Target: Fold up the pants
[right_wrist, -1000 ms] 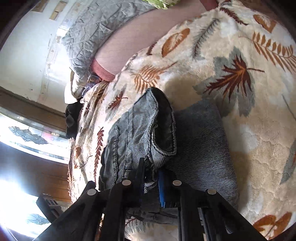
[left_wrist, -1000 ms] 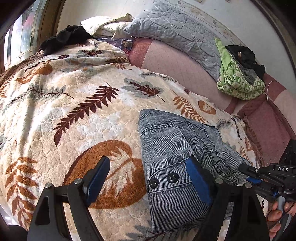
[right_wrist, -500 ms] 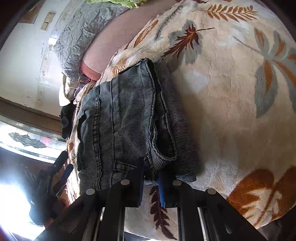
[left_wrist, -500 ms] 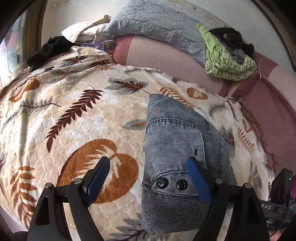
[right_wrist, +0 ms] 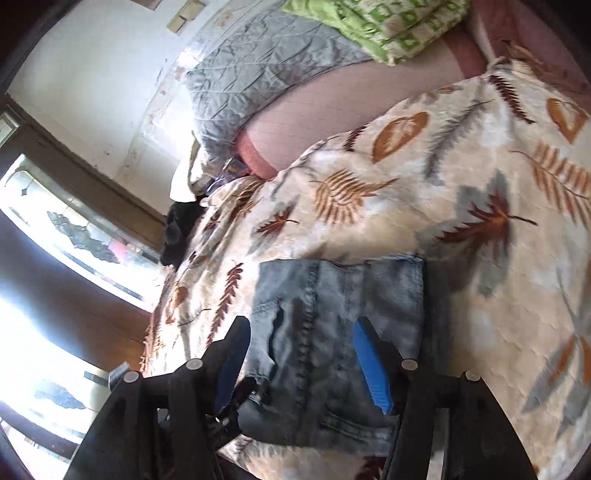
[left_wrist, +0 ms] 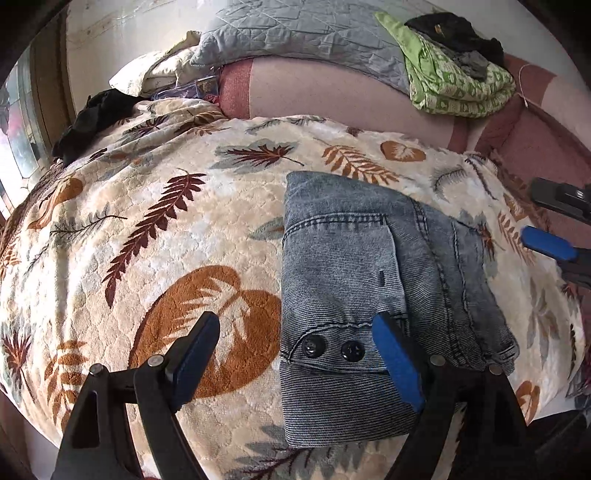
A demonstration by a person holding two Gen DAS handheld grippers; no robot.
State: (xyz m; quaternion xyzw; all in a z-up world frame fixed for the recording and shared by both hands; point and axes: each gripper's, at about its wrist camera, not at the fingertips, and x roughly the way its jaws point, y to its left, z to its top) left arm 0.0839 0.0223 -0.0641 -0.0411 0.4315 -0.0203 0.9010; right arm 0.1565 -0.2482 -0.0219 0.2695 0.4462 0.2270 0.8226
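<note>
The grey-blue denim pants [left_wrist: 354, 295] lie folded into a compact rectangle on the leaf-print blanket [left_wrist: 147, 240], two black buttons facing me. My left gripper [left_wrist: 295, 365] is open and empty, hovering over the near edge of the pants, its right pad above the denim. My right gripper [right_wrist: 303, 358] is open and empty just above the pants [right_wrist: 332, 332]; it also shows at the right edge of the left wrist view [left_wrist: 554, 236].
A grey quilted pillow [left_wrist: 295, 33] and a green patterned cloth [left_wrist: 454, 85] with dark clothes on it lie on the pink sheet at the back. Black clothing [left_wrist: 92, 118] sits at the far left. A window [right_wrist: 55, 240] is left of the bed.
My right gripper was shut on a fold of the pants; it has let go, opened and lifted off. The pants now lie flat. My left gripper drew back slightly, still open.
</note>
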